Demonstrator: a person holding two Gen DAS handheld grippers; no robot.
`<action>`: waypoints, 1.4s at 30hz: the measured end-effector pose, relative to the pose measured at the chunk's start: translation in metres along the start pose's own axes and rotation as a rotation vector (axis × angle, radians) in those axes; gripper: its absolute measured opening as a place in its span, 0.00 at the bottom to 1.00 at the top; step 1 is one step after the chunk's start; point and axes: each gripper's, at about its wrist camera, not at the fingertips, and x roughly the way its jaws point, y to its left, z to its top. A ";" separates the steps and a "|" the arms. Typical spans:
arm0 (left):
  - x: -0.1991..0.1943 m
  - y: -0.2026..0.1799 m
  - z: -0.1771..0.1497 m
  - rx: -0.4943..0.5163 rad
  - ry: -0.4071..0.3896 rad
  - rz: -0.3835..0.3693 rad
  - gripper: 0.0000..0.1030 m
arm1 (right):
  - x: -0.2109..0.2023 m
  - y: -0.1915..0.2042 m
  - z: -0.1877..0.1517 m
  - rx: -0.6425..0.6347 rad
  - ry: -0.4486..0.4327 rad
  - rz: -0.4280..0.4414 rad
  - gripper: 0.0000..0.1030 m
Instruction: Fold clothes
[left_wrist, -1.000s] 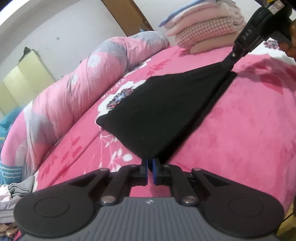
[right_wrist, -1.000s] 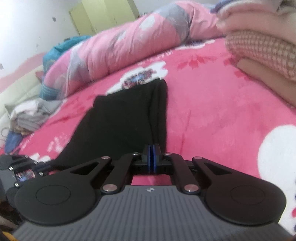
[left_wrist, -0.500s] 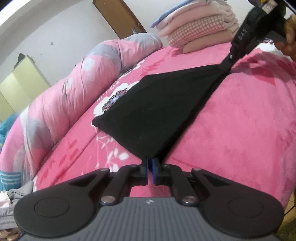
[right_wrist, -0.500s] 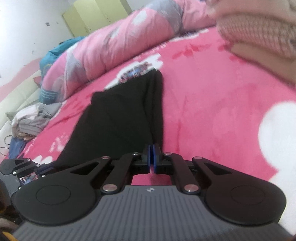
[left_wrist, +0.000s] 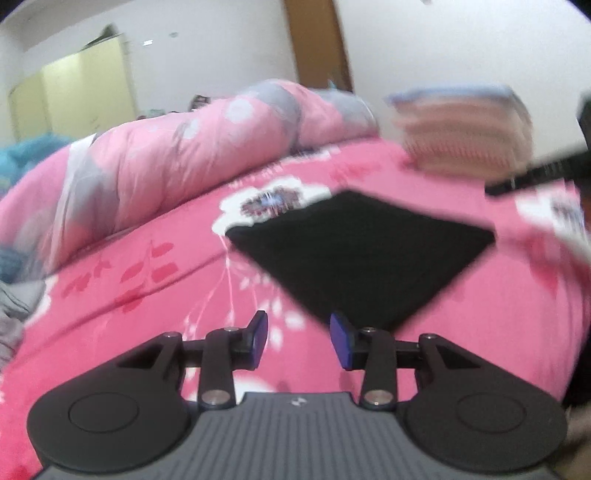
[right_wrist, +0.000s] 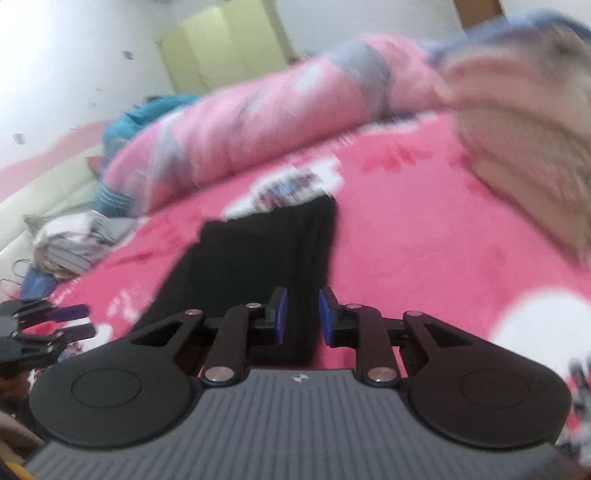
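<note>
Both jaws stand apart and hold nothing: the left gripper (left_wrist: 298, 334) and right gripper (right_wrist: 300, 314) hover at the edge of the black garment (left_wrist: 364, 254), lying folded on the pink bedspread (left_wrist: 147, 295); stacking likely remains.

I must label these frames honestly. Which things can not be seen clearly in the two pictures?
- Folded pile, left wrist view: motion blur; single garments unreadable.
- Black garment, right wrist view: near end hidden behind the right gripper; layers unclear.
- Right gripper, left wrist view: blurred, cut by the right edge.
- Left gripper: open.
</note>
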 end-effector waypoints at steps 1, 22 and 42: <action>0.009 0.000 0.007 -0.026 -0.009 -0.012 0.38 | 0.006 0.006 0.005 -0.028 -0.007 0.017 0.18; 0.106 -0.011 0.000 -0.214 0.044 -0.239 0.46 | 0.138 -0.017 0.079 -0.048 0.167 0.105 0.29; 0.105 -0.007 -0.006 -0.252 0.023 -0.272 0.50 | 0.212 -0.035 0.102 0.018 0.166 0.105 0.03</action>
